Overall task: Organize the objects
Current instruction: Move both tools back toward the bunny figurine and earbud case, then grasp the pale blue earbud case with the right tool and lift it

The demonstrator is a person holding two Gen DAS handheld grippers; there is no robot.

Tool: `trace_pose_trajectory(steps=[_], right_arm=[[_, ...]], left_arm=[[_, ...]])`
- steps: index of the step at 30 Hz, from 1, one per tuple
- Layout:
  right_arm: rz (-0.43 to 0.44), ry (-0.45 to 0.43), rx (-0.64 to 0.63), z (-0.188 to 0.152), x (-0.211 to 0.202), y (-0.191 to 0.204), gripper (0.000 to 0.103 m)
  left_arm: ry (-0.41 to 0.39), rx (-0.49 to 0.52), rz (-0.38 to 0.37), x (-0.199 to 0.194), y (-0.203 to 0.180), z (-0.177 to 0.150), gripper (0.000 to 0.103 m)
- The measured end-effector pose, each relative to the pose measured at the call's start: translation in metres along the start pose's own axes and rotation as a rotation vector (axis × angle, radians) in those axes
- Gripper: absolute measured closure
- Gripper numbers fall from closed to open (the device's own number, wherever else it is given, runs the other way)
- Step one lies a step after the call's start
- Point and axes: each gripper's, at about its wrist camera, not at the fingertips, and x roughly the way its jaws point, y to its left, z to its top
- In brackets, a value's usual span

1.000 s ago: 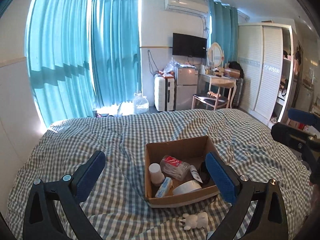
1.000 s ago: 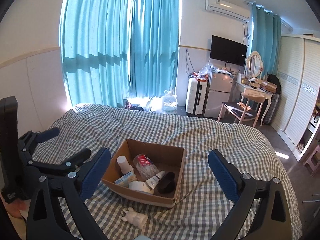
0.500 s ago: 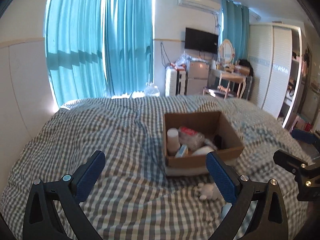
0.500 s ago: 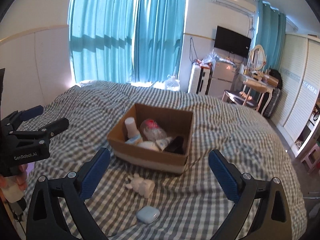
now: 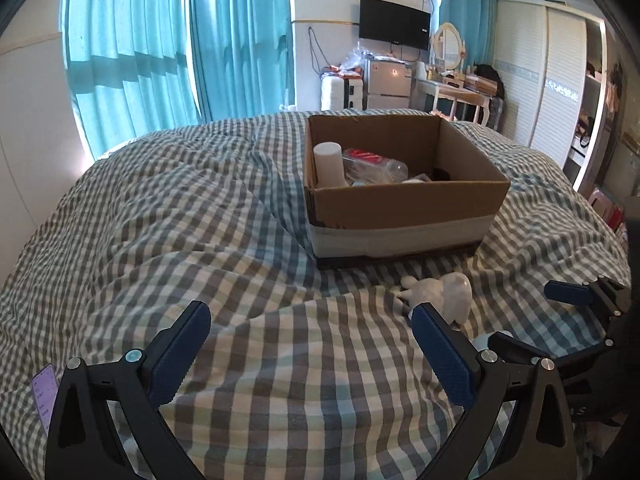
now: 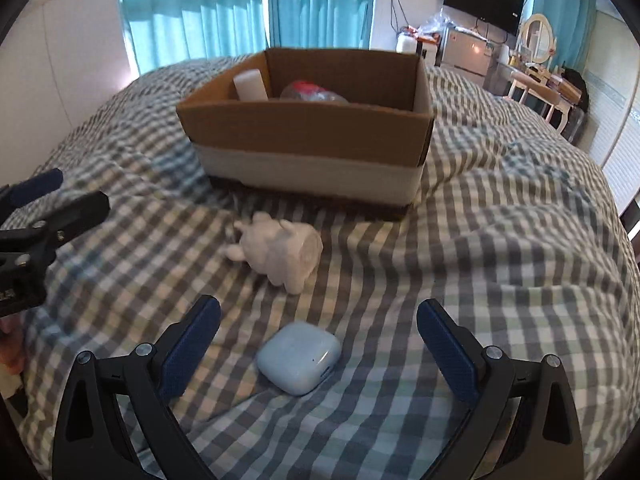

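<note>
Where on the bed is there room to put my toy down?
The checked blanket left of the cardboard box is bare. In front of the box it is crowded: a white figurine and a blue earbud case lie there.

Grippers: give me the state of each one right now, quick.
Left gripper: open, holding nothing, over the checked bedcover.
Right gripper: open, holding nothing; the pale blue earbud case lies on the cover between its fingers.

Both wrist views low, facing shared box (image 5: 404, 200)
</note>
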Motion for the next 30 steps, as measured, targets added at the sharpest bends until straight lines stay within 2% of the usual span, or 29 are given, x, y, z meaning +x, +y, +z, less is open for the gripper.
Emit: trace_pose_trajectory(steps=[3, 6, 8, 13, 17, 21, 23, 27, 30], right_arm=[[0.008, 0.020, -0.004, -0.003, 0.006, 0.001, 0.005], [0.009, 0.055, -0.029, -0.007, 0.012, 0.007, 0.014], [-0.005, 0.074, -0.053, -0.008, 0.016, 0.013, 0.022], [-0.029, 0.141, -0.108, -0.012, 0.035, 0.024, 0.029], [-0.029, 0.182, -0.147, -0.015, 0.045, 0.031, 0.030], [-0.030, 0.214, -0.177, -0.018, 0.049, 0.035, 0.035], [-0.028, 0.217, -0.175, -0.019, 0.050, 0.035, 0.044], [-0.022, 0.199, -0.160, -0.021, 0.044, 0.032, 0.044], [-0.019, 0.154, -0.137, -0.021, 0.030, 0.028, 0.044]], left_arm=[[0.043, -0.011, -0.014, 0.008, 0.003, -0.004, 0.000], [0.087, -0.033, -0.039, 0.016, 0.006, -0.007, 0.000], [0.098, -0.043, -0.044, 0.017, 0.008, -0.009, 0.000], [0.123, -0.050, -0.049, 0.020, 0.008, -0.010, 0.000], [0.136, -0.047, -0.047, 0.021, 0.007, -0.012, 0.000], [0.146, -0.050, -0.045, 0.022, 0.008, -0.012, 0.000], [0.149, -0.047, -0.040, 0.023, 0.007, -0.012, 0.000], [0.157, -0.036, -0.026, 0.024, 0.006, -0.012, 0.000], [0.160, -0.023, -0.013, 0.024, 0.004, -0.012, 0.000]])
